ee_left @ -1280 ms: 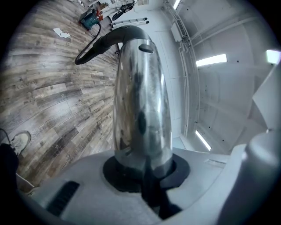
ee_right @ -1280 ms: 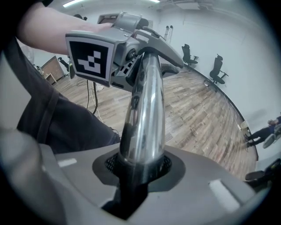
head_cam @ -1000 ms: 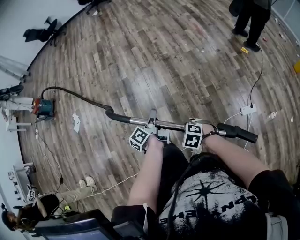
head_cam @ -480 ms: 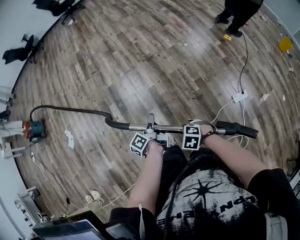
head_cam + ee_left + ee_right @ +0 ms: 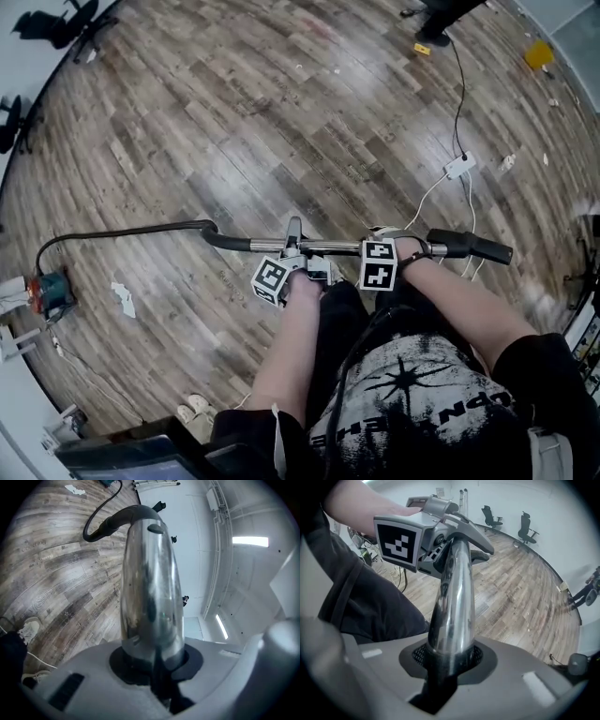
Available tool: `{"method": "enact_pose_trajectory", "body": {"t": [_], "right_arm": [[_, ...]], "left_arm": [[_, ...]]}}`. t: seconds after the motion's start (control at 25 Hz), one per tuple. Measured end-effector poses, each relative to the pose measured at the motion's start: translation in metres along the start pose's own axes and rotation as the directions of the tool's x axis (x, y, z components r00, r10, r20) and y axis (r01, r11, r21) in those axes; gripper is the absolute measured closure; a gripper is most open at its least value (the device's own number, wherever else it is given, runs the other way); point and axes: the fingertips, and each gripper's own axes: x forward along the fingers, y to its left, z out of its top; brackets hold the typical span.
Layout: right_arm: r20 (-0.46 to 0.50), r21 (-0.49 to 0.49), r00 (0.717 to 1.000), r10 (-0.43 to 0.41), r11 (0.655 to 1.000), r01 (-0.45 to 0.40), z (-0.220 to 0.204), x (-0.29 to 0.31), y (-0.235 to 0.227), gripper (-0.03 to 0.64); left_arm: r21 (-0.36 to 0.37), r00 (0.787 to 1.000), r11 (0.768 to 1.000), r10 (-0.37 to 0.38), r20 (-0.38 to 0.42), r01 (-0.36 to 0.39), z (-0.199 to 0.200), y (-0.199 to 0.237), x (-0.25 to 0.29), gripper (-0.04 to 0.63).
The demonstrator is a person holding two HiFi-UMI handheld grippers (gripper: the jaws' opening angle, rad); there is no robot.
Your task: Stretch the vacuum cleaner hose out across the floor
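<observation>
Change over the last second: the vacuum cleaner hose (image 5: pixel 122 232) has lost its hump and runs in a flatter, straighter line along the floor (image 5: pixel 281 112). The vacuum cleaner body (image 5: pixel 49 292) sits further out at far left in the head view. My read: the slack is mostly taken up and the stretch is near done. One bend is left where the hose curls round to the body.

Hose location: on the floor at left, from the body to the left end of the wand tube (image 5: pixel 323 247). The left gripper view shows the same hose (image 5: pixel 101 524) curving off the tube end.

Left claw (image 5: pixel 296 249): closed tight on the wand tube, narrow gap, nothing else in it. Right claw (image 5: pixel 390 247): also clamped on the tube, a bit wider, just left of the black handle (image 5: pixel 469 247).

Pose: both forearms reach forward from the torso, side by side, with the wand held crosswise and about level in front of the legs.
</observation>
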Motion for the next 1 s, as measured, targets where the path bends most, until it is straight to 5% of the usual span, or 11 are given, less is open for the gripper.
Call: {"method": "enact_pose_trajectory", "body": {"t": [0.2,0.48,0.72,0.8,0.88,1.0], "right_arm": [[-0.003,-0.02,1.0,0.001,1.0,-0.001,-0.022,0.001,-0.009,0.514],[0.024,-0.059,1.0,0.0,0.998,0.002,-0.06,0.018,-0.035,0.514],[0.032,-0.081,0.999,0.015,0.997,-0.013,-0.108,0.052,-0.055,0.514],[0.032,-0.08,0.999,0.016,0.997,-0.014,-0.121,0.072,-0.063,0.514],[0.021,-0.065,1.0,0.019,0.998,-0.018,-0.139,0.096,-0.072,0.514],[-0.005,-0.044,0.999,0.034,0.998,-0.034,-0.17,0.139,-0.076,0.514]], "left_arm": [[-0.006,1.0,1.0,0.001,-0.017,-0.001,-0.02,0.004,0.011,0.534],[0.121,0.989,0.992,-0.006,-0.145,0.024,-0.058,0.011,0.032,0.471],[0.09,0.987,0.996,0.045,-0.157,-0.031,-0.105,0.043,0.03,0.405],[0.121,0.981,0.991,0.076,-0.176,-0.055,-0.115,0.06,0.026,0.428],[0.197,0.971,0.978,0.109,-0.212,-0.067,-0.125,0.078,0.021,0.528],[0.355,0.949,0.935,0.095,-0.3,0.019,-0.141,0.094,0.024,0.594]]}}
